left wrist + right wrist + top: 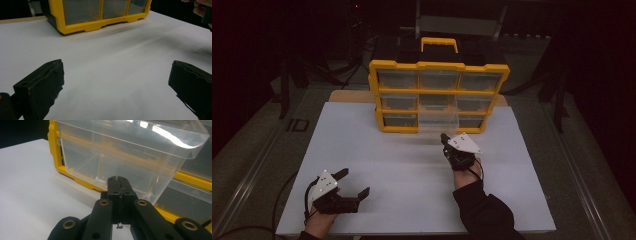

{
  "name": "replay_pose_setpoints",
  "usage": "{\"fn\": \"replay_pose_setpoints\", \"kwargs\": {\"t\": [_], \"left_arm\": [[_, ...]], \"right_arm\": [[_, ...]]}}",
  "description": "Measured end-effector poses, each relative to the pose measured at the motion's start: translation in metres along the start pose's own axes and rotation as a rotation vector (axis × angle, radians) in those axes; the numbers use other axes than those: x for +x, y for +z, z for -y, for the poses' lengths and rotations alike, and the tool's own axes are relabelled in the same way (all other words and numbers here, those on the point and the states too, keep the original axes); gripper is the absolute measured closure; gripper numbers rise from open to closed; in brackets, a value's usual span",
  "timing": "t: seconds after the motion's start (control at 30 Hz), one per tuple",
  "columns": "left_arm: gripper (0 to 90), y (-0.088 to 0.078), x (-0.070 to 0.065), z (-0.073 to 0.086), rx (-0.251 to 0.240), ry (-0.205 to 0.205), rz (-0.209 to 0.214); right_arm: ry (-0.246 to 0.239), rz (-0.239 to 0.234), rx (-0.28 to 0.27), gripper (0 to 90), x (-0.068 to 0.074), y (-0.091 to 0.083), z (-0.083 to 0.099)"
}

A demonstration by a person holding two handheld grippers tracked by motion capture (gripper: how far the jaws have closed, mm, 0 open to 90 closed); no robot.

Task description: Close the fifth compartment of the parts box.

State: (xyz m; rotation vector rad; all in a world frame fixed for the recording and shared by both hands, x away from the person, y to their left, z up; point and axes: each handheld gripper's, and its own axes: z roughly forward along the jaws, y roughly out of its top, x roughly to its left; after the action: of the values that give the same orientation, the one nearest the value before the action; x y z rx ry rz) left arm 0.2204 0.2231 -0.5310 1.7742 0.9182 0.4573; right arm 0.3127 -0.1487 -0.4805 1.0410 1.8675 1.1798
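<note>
Right now I see a white sheet [412,170] covering the middle of the counter [272,165], with grey surface showing on either side and a strip of bare wood at the far edge behind it. Beyond that the room is dark; some cables and a metal frame are faintly visible at the back. At the sheet's far edge stands a yellow organizer [439,95] with clear drawers and a black-and-yellow handle on top. One clear drawer [130,157] from the bottom row, middle column, juts out toward me. My right gripper [445,138] sits at the drawer's front, its fingers [113,187] pressed together at the lower front wall; whether they pinch anything I cannot tell. My left gripper [354,183] rests low over the near left of the sheet, fingers [43,85] spread wide with nothing between them.
</note>
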Motion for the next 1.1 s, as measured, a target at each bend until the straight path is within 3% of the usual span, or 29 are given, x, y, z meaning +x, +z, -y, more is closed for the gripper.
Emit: {"fn": "replay_pose_setpoints", "kwargs": {"t": [0.67,1.1], "left_arm": [[0.0,0.000,0.000,0.000,0.003,0.004,-0.001],[0.0,0.001,0.000,0.001,0.006,0.002,-0.003]], "right_arm": [[0.025,0.008,-0.006,89.8,-0.006,0.004,-0.006],[0.017,0.014,-0.002,89.7,-0.005,0.010,-0.010]]}}
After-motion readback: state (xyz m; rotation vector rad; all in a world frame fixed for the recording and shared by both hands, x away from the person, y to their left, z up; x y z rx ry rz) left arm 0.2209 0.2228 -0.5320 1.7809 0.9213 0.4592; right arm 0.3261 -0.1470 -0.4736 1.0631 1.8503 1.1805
